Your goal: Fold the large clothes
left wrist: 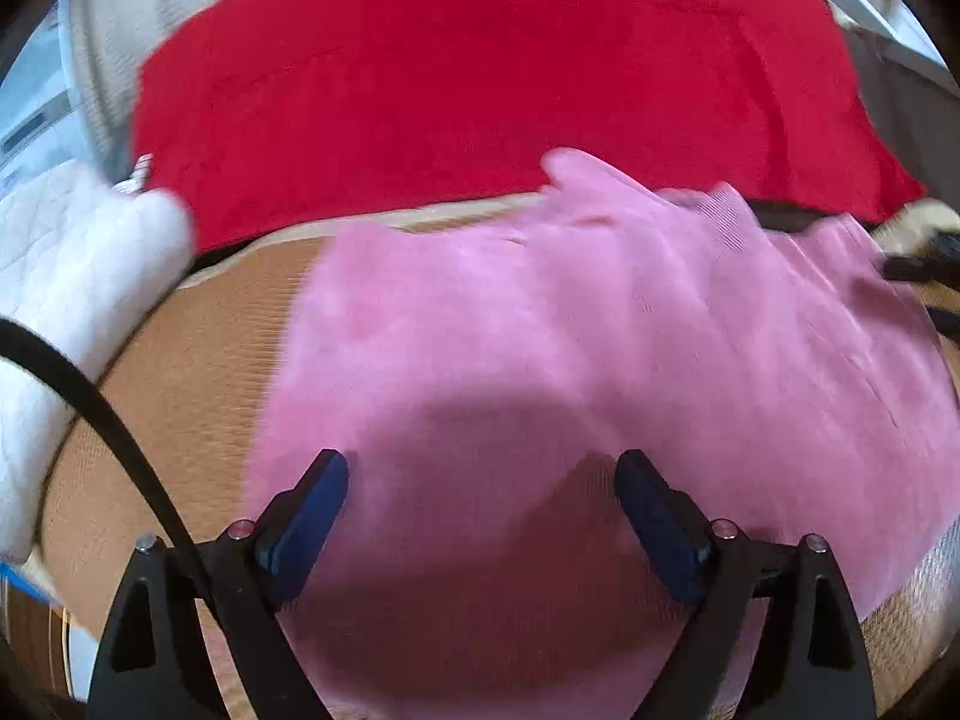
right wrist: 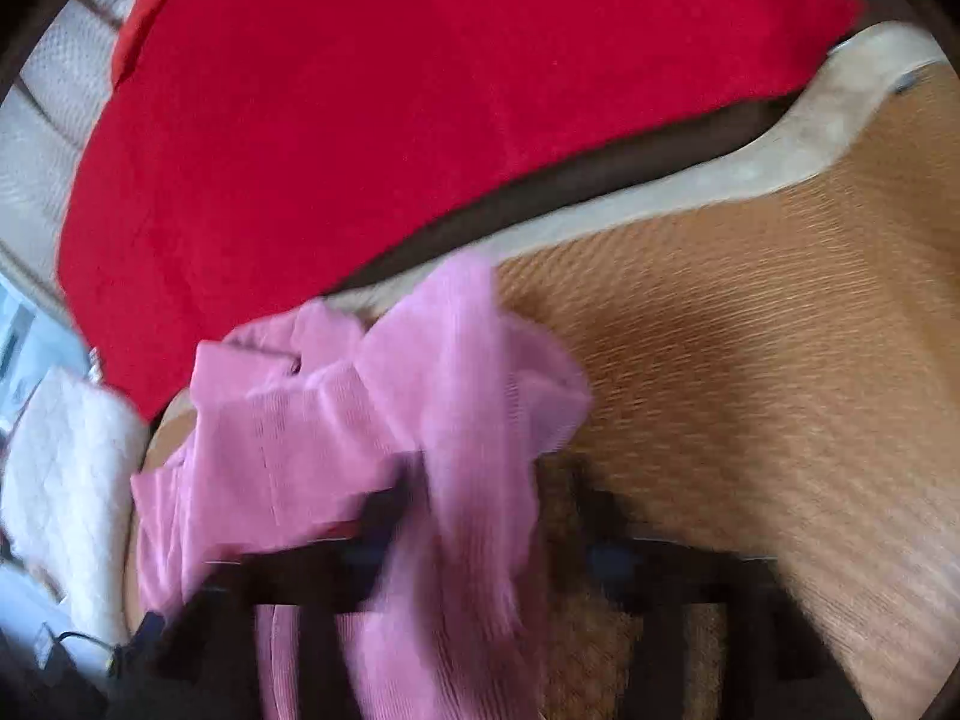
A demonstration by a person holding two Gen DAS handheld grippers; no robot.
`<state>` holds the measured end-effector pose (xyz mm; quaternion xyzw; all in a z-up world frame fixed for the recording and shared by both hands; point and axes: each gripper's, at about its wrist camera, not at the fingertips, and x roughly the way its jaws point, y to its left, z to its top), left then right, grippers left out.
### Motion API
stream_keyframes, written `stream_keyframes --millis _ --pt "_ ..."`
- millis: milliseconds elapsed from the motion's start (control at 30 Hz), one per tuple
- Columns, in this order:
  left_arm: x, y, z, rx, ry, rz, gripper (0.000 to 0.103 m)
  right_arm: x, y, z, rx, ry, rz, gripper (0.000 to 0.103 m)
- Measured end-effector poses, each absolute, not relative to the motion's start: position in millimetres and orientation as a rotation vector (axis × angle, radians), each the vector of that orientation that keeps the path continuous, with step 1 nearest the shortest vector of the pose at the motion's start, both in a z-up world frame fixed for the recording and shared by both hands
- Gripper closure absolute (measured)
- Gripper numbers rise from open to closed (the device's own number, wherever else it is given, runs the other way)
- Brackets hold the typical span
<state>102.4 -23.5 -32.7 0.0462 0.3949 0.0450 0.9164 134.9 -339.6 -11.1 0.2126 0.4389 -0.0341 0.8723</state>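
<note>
A pink knitted garment (left wrist: 600, 330) lies spread on a tan woven mat (left wrist: 192, 360). My left gripper (left wrist: 483, 483) hovers over the garment's near part, open, with nothing between its blue pads (left wrist: 312, 510). At the far right edge of the left wrist view, my right gripper (left wrist: 918, 267) shows as a dark shape at the garment's corner. The right wrist view is blurred. There the pink garment (right wrist: 336, 420) is bunched, and a ribbed strip of it hangs across my right gripper (right wrist: 495, 516). Its dark fingers stand apart, open, with the cloth loose between them.
A red blanket (left wrist: 480, 90) covers the surface behind the mat and also shows as a red blanket (right wrist: 390, 120) in the right wrist view. A white quilted pad (left wrist: 78, 252) lies at the left. A black cable (left wrist: 102, 414) crosses the lower left. The mat (right wrist: 750, 390) has a beige border.
</note>
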Motion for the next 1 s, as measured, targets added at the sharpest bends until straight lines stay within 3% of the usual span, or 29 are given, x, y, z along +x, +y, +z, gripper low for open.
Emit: stream_keyframes --millis 200,333,433,467,500,567,667,767,900,933,967,1000 --pt "63 69 -22 -0.136 0.804 0.238 0.012 59 -328 14 0.407 0.824 -0.045 0.029" --pt "44 104 -41 -0.344 0.895 0.202 0.012 27 -331 -20 0.483 0.916 -0.052 0.029" --pt "54 91 -52 -0.318 0.952 0.121 0.016 23 -318 -39 0.505 0.975 0.002 0.032" --pt "65 91 -57 -0.299 0.976 0.102 0.055 20 -313 -39 0.481 0.966 0.008 0.041" --pt "71 88 -61 -0.295 1.0 0.076 0.081 20 -311 -42 0.5 0.988 0.025 0.075" --pt "78 92 -58 -0.318 1.019 0.082 0.09 16 -309 -39 0.541 1.009 0.046 0.079" --pt "71 102 -38 -0.28 0.935 0.113 0.091 -4 -292 -17 0.497 0.973 0.055 0.082" --pt "76 102 -55 -0.258 1.017 0.097 0.089 -16 -281 -24 0.463 1.0 0.039 0.079" --pt "64 105 -47 -0.238 0.964 0.126 0.073 -25 -302 -50 0.663 0.957 0.01 0.034" --pt "59 108 -40 -0.241 0.937 0.155 0.061 -35 -306 -43 0.666 0.915 -0.029 0.026" --pt "54 110 -33 -0.237 0.904 0.181 0.051 -50 -311 -35 0.676 0.853 -0.066 0.026" --pt "51 111 -26 -0.228 0.868 0.203 0.047 -62 -315 -31 0.702 0.815 -0.077 0.026"
